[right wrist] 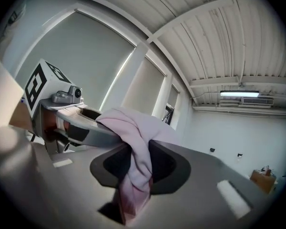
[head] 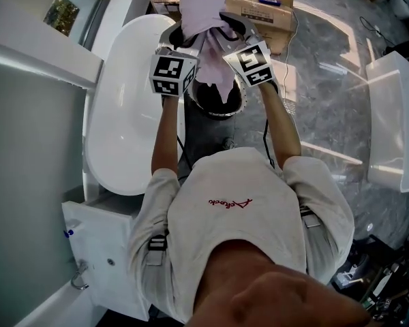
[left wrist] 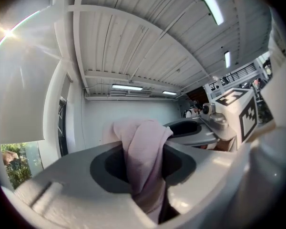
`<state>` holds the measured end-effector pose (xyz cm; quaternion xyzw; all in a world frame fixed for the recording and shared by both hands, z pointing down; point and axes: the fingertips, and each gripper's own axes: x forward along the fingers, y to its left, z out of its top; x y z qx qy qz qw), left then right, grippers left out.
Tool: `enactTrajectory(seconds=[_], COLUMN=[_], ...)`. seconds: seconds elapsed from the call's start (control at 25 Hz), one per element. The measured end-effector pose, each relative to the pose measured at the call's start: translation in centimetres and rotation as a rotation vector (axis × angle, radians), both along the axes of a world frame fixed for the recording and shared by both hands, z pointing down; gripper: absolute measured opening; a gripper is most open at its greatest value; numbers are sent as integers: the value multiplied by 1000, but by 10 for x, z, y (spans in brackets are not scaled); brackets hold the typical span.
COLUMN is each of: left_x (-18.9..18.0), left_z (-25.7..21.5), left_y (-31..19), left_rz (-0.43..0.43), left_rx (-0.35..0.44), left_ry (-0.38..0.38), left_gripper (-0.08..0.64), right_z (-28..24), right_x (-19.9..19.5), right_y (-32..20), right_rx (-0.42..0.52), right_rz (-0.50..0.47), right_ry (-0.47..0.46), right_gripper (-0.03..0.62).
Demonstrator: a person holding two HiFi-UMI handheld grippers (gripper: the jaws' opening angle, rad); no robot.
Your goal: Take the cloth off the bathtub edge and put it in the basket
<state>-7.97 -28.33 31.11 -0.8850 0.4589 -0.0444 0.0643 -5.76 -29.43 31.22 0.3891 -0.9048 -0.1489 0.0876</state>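
Left gripper (left wrist: pixel 148 194) and right gripper (right wrist: pixel 133 194) fingers are pinching the cloth (head: pixel 201 9) narrow, 1 bunch each, so it's hanging clear of the bathtub (head: pixel 123 114). It's dangling over the basket (head: pixel 221 112), likely lining up for the drop.

Left gripper (left wrist: pixel 143 166), right gripper (right wrist: pixel 136 168), jaws clamped

- grey marbled floor (head: pixel 327 94), sunlit in patches;
- cardboard boxes (head: pixel 259 2) stacked at the far side;
- white ribbed ceiling (left wrist: pixel 133 37) with lit strip lights (left wrist: pixel 127 87);
- window (head: pixel 63 12) on the left, greenery outside
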Motion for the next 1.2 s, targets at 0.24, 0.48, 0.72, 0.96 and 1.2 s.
enactTrajectory(seconds=[0.24,0.48,0.72,0.96,1.2], left_x=[41,58,62,61,54], left_z=[8,16,21,22,25], left_y=[-13,-20,-23,-33,-42], left_rz=[27,28,17,14,28], left_rx=[-16,-28,-40,-47,-55], left_ry=[-8,-11,-19,-22,-21], left_gripper=[133,133,133,133,133], right_z=[8,15,20,23,25], right_x=[41,60,64,63,56], right_y=[-13,-20,-23,-33,-42], right_rx=[-16,-17,-25,-30,-32], right_rz=[30,37,28,29,40], right_ry=[-7,-15,-21,-23,-18], right_gripper=[104,104,104,104,104])
